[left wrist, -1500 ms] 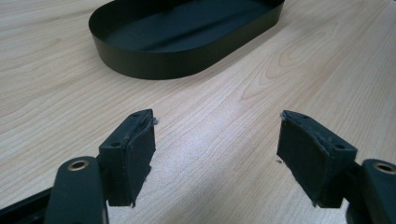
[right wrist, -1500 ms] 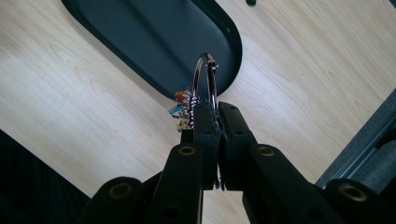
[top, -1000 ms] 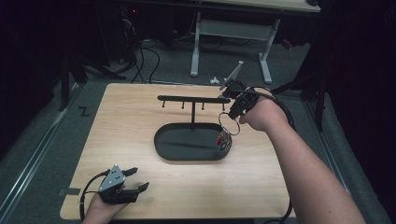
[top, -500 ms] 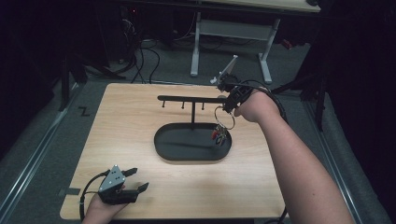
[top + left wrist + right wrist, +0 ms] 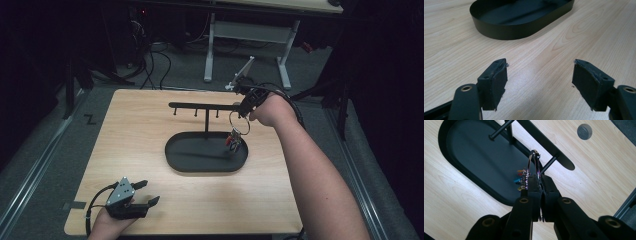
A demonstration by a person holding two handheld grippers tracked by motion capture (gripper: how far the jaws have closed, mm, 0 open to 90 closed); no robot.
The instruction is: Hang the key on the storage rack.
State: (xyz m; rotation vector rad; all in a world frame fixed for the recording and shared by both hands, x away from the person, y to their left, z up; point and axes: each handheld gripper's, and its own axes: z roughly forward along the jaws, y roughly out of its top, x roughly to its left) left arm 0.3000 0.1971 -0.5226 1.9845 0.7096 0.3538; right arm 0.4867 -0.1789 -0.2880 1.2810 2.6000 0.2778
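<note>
My right tool [image 5: 539, 185] pinches the key ring [image 5: 534, 166] high beside the stand's crossbar [image 5: 202, 105], at its right-end peg [image 5: 547, 165], so I judge I'm hanging it there. My left tool [image 5: 540, 85], jaws spread and empty, waits on the desk [image 5: 150, 205] well short of the stand's tray [image 5: 506, 31].

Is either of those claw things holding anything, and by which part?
The right gripper jaws pinch the key ring by its metal loop; keys dangle below. The left gripper holds nothing.

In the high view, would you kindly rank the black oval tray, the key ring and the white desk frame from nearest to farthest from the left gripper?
1. Black oval tray, mid-table, ahead of the left gripper.
2. Key ring, above the tray's right end, held by the right gripper.
3. White desk frame, on the floor beyond the table.
</note>
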